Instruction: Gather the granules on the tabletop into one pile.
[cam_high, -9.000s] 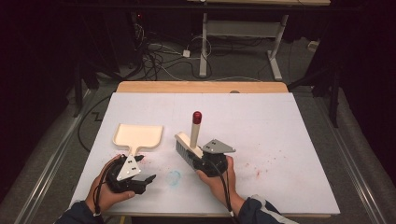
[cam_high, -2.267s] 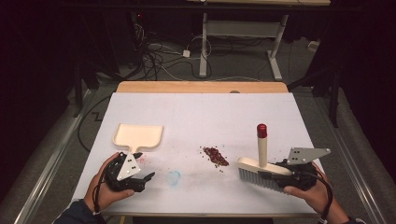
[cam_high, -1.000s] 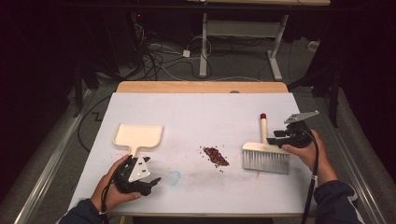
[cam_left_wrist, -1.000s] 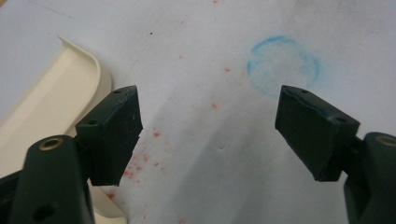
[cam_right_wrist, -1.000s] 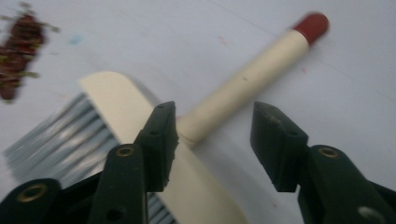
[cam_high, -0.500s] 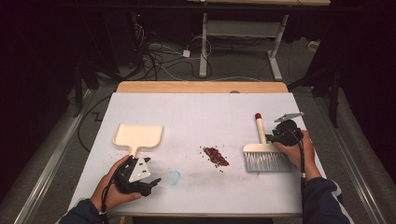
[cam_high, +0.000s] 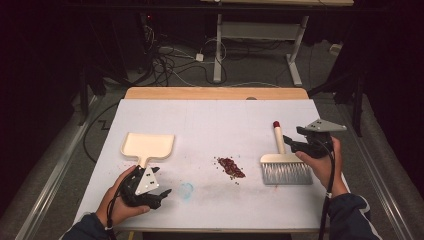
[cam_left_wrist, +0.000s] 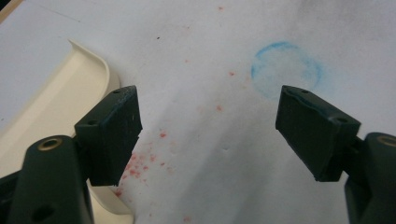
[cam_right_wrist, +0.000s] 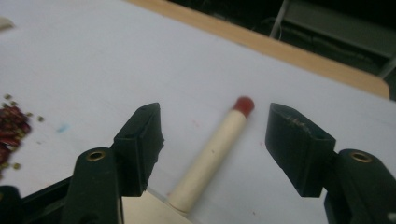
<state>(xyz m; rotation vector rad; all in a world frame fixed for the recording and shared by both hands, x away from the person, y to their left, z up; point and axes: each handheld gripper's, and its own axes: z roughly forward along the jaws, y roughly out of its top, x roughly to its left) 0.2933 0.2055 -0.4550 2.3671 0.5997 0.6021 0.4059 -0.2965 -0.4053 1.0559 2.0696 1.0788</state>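
Observation:
A brush (cam_high: 280, 150) with a cream handle, red tip and grey bristles lies flat on the right of the white table (cam_high: 215, 120). My right gripper (cam_high: 294, 140) hovers just right of its handle. Its jaws have just been opening, and the handle (cam_right_wrist: 210, 154) lies between them untouched; the right gripper (cam_right_wrist: 215, 117) stands open. A small pile of red-brown bits (cam_high: 231, 167) sits mid-table. The cream dustpan (cam_high: 148, 146) lies at the left. My left gripper (cam_high: 162, 194) rests below it, and the left gripper (cam_left_wrist: 208, 126) is open over bare table beside the dustpan (cam_left_wrist: 51, 102).
A faint blue ring stain (cam_left_wrist: 286, 70) and red specks mark the table near the left gripper. A wooden strip (cam_high: 215, 93) runs along the table's far edge. Beyond it are cables (cam_high: 170, 55) and a metal frame (cam_high: 295, 60) on the floor.
The right gripper's jaws have spread and drawn back off the brush handle, which stays flat on the table. The left hand has not moved.

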